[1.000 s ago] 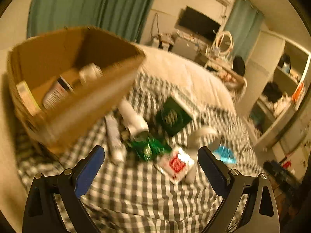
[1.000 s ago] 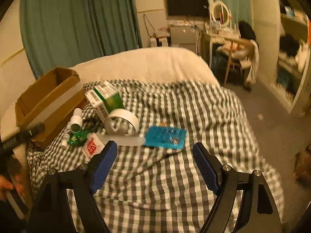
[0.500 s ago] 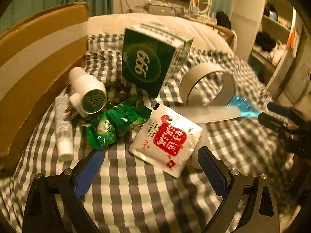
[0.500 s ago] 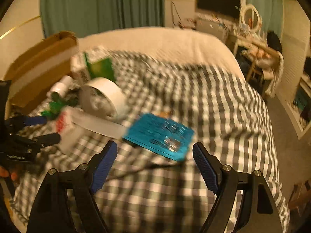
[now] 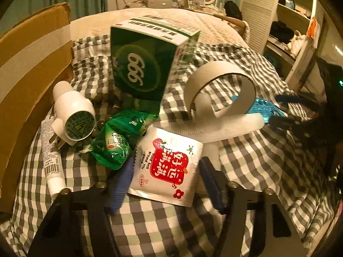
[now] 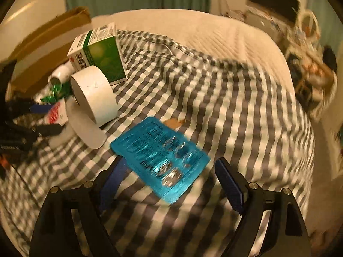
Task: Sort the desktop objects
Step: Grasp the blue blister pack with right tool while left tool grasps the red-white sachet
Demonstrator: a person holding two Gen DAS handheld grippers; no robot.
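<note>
A white sachet with a red label (image 5: 167, 167) lies on the checked cloth (image 5: 246, 160) between the fingers of my left gripper (image 5: 166, 184). Its jaws are open but narrowed, with one finger beside each edge of the sachet. My right gripper (image 6: 171, 182) is wide open and straddles the near end of a blue blister pack (image 6: 160, 158). Behind the sachet are green sachets (image 5: 115, 141), a white plug adaptor (image 5: 72, 111), a white tube (image 5: 51, 158), a green box marked 999 (image 5: 139, 64) and a roll of white tape (image 5: 218, 90).
An open cardboard box (image 5: 32, 64) stands at the left edge of the pile. The right gripper (image 5: 300, 111) shows dark at the right of the left wrist view. A bare stretch of checked cloth (image 6: 235, 96) lies right of the blister pack, with shelves and a desk beyond the bed.
My left gripper moved forward onto the red-label sachet and its fingers came closer together. My right gripper dropped toward the blue blister pack, which now sits between its open fingers.
</note>
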